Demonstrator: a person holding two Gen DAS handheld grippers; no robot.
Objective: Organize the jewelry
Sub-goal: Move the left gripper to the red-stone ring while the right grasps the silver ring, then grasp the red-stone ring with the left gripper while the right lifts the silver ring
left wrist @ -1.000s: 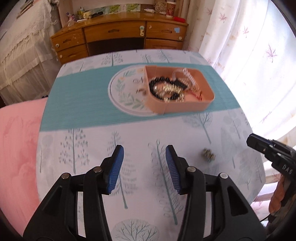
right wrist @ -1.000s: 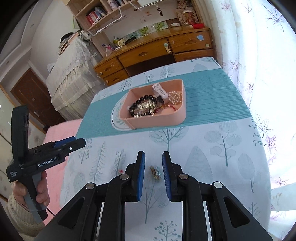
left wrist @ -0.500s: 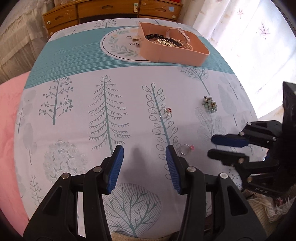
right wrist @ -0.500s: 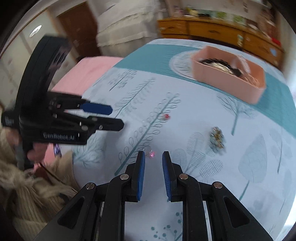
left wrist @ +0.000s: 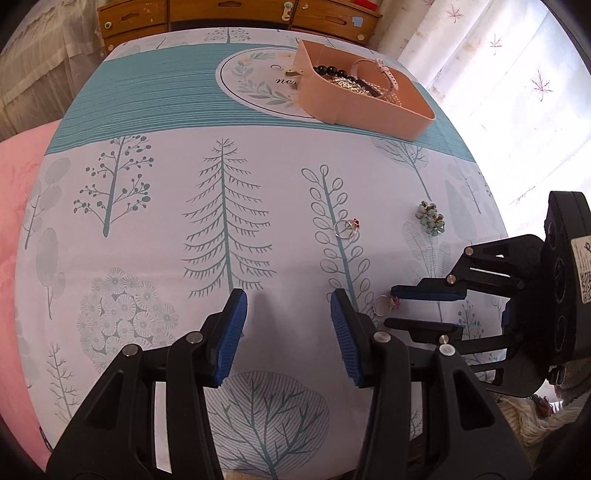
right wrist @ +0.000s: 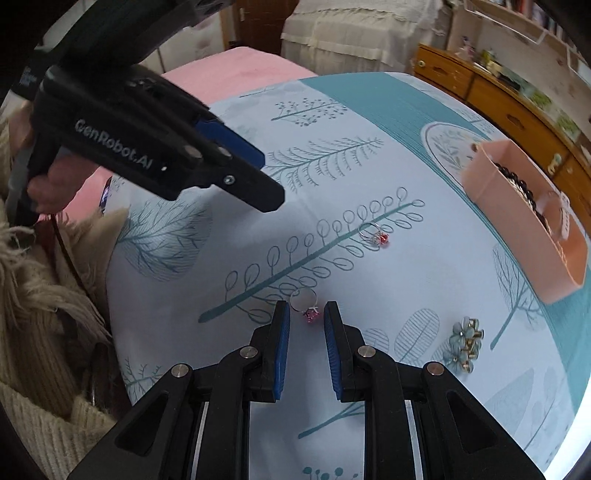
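A silver ring with a pink stone (right wrist: 308, 308) lies on the tablecloth just ahead of my right gripper (right wrist: 306, 312), whose jaws are open around it without touching; the ring also shows in the left wrist view (left wrist: 387, 305). A second ring with a red stone (right wrist: 376, 235) (left wrist: 348, 227) and a blue flower brooch (right wrist: 463, 345) (left wrist: 430, 219) lie further out. The pink tray (left wrist: 369, 107) (right wrist: 524, 236) holds beads, a watch and chains. My left gripper (left wrist: 288, 314) is open and empty above the cloth.
The tree-print tablecloth (left wrist: 221, 206) has a teal band and a round placemat (left wrist: 255, 85) under the tray. A wooden dresser (left wrist: 236, 11) stands behind the table. A pink cushion (left wrist: 18, 184) lies to the left, curtains to the right.
My right gripper has moved in low over the pink-stone ring, which now lies between its fingertips. My left gripper has shifted slightly closer to the table's near edge.
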